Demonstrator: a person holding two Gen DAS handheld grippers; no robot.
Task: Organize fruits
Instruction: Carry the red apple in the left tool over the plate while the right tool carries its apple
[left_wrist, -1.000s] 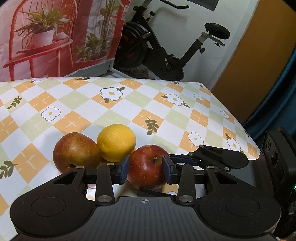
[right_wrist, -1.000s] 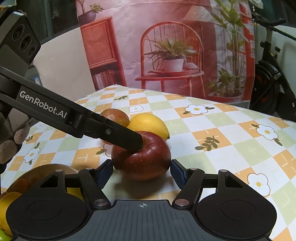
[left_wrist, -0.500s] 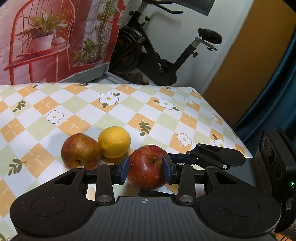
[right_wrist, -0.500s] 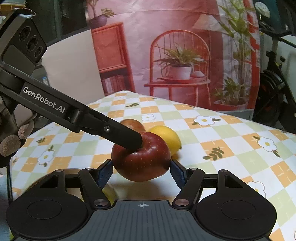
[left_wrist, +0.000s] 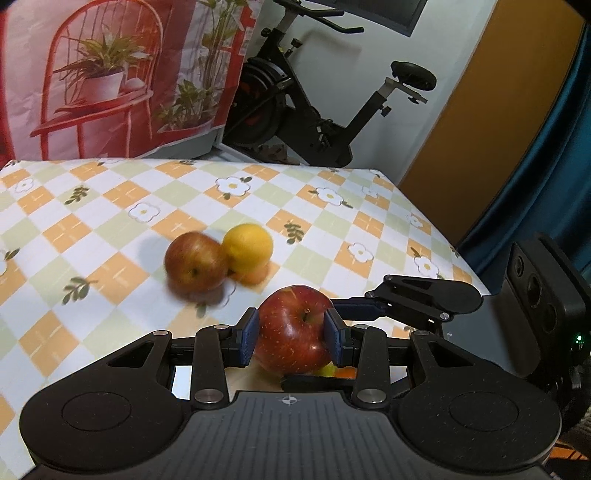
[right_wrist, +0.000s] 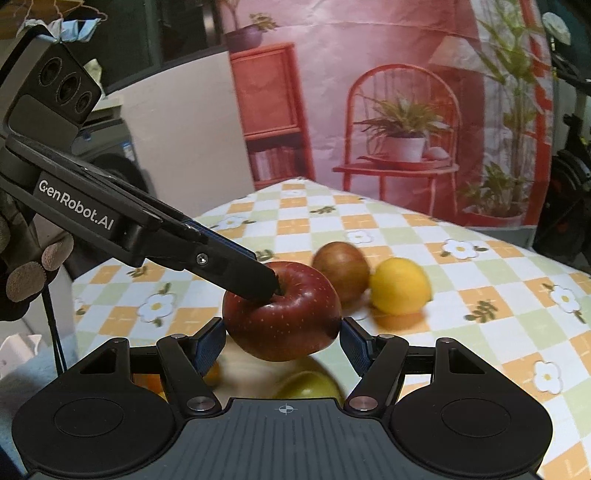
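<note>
My left gripper (left_wrist: 291, 334) is shut on a dark red apple (left_wrist: 295, 328) and holds it above the table. In the right wrist view the same red apple (right_wrist: 282, 310) hangs between the open jaws of my right gripper (right_wrist: 282, 345), whose pads stand apart from it. The left gripper's finger (right_wrist: 229, 264) reaches in from the left onto the apple's top. A brownish apple (left_wrist: 194, 262) and a yellow lemon (left_wrist: 248, 249) lie touching on the checked tablecloth beyond. A green-yellow fruit (right_wrist: 308, 384) and an orange fruit (right_wrist: 147, 382) sit on a wooden plate below.
The tablecloth (left_wrist: 110, 229) has orange and green checks with flowers. An exercise bike (left_wrist: 314, 110) stands behind the table's far edge. The right table edge (left_wrist: 443, 236) drops off beside a teal curtain. A printed backdrop (right_wrist: 406, 110) hangs behind.
The left gripper has lifted the red apple off the table and drawn it back from the other apple and the lemon. The right gripper rose with it, staying open around it.
</note>
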